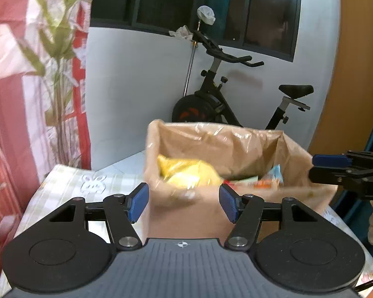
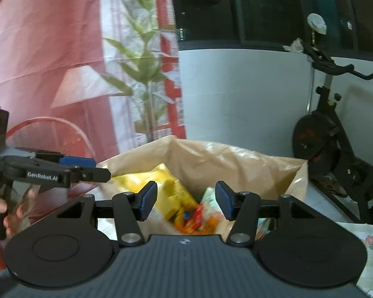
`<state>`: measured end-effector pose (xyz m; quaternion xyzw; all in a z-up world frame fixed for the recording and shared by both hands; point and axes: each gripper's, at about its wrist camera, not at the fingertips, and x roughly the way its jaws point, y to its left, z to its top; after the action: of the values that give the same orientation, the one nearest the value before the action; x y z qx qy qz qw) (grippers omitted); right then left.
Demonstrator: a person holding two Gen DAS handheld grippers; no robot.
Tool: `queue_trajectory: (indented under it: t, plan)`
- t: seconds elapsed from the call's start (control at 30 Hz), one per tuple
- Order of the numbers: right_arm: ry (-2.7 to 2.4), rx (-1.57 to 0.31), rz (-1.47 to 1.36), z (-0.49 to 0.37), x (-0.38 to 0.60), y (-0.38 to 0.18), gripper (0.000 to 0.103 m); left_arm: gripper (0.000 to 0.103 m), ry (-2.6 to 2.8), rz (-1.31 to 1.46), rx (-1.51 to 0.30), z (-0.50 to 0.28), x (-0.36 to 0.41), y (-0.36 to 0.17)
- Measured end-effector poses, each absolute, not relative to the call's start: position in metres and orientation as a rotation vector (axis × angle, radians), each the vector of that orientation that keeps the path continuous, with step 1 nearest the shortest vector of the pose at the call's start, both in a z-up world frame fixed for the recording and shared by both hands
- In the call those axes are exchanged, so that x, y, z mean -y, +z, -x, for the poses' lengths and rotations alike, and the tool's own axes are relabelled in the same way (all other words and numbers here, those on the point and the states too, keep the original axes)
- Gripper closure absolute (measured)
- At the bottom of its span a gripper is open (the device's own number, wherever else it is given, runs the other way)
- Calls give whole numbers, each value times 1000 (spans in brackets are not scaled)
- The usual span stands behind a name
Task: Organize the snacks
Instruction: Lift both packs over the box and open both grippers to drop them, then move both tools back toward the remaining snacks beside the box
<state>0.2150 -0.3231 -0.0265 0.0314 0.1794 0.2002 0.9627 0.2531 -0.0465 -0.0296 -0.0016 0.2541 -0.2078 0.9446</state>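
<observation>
A brown paper bag [image 1: 211, 144] stands open on the table; it also shows in the right wrist view [image 2: 226, 156]. Inside lie a yellow snack packet [image 1: 189, 171] [image 2: 161, 186] and red, orange and pale packets [image 2: 199, 216] [image 1: 261, 181]. My left gripper [image 1: 184, 202] is open and empty, just in front of the bag's near wall. My right gripper [image 2: 186, 200] is open and empty, above the bag's mouth. Each gripper shows in the other's view, the right at the bag's right side [image 1: 335, 166], the left at its left side [image 2: 79, 167].
A checked tablecloth [image 1: 69, 181] covers the table. An exercise bike [image 1: 223, 99] stands behind by the white wall. A red and white curtain [image 1: 24, 99] hangs on the left. A hand [image 2: 2, 208] holds the left gripper's handle.
</observation>
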Motion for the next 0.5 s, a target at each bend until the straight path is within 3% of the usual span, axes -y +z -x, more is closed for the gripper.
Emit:
queue_trajectory:
  t: [0.5]
  plan:
    - [431, -394, -41, -159, 311, -97, 48, 40, -400, 85, -651, -214, 9, -117]
